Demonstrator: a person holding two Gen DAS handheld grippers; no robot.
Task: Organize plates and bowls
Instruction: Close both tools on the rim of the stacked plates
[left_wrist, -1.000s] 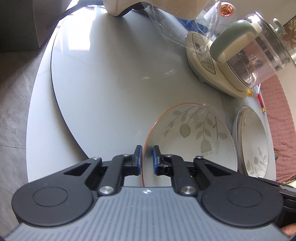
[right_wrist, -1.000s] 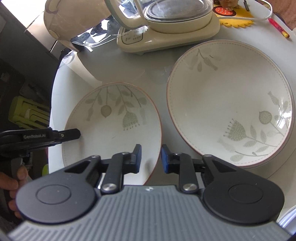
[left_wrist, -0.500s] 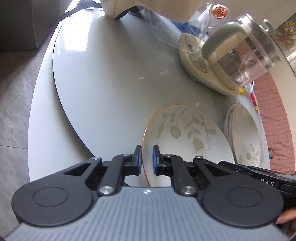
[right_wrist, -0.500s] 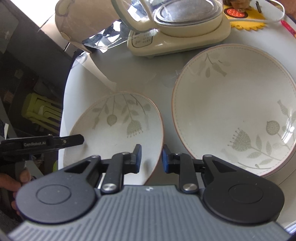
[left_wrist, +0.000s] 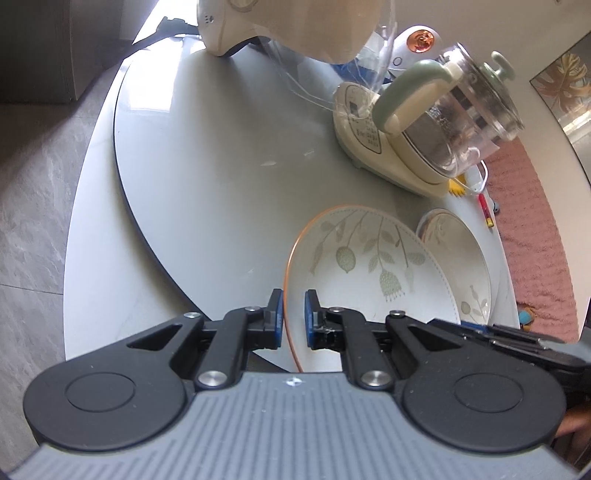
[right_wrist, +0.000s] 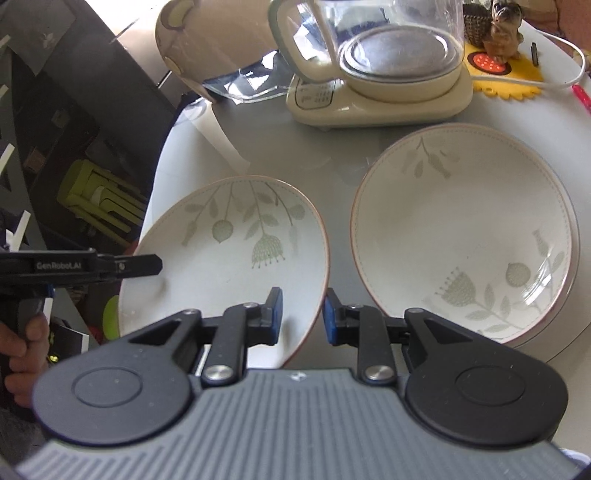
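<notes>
table (left_wrist: 207, 192), plate (left_wrist: 369, 280) rim between tool (left_wrist: 293, 314)

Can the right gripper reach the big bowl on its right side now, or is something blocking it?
Probably not yet: the right gripper sits astride the smaller plate's rim, which it would have to leave first. The big bowl lies uncovered just to its right.

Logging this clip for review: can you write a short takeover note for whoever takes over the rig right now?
Left gripper: shut on the smaller plate at its left rim.
Right gripper: fingers straddle the same plate's right rim, gap visible, not clamped.
Larger bowl sits on the table to the right, by the kettle base.
Done: nothing stacked.
Left: probably set the plate into the bowl.
</notes>
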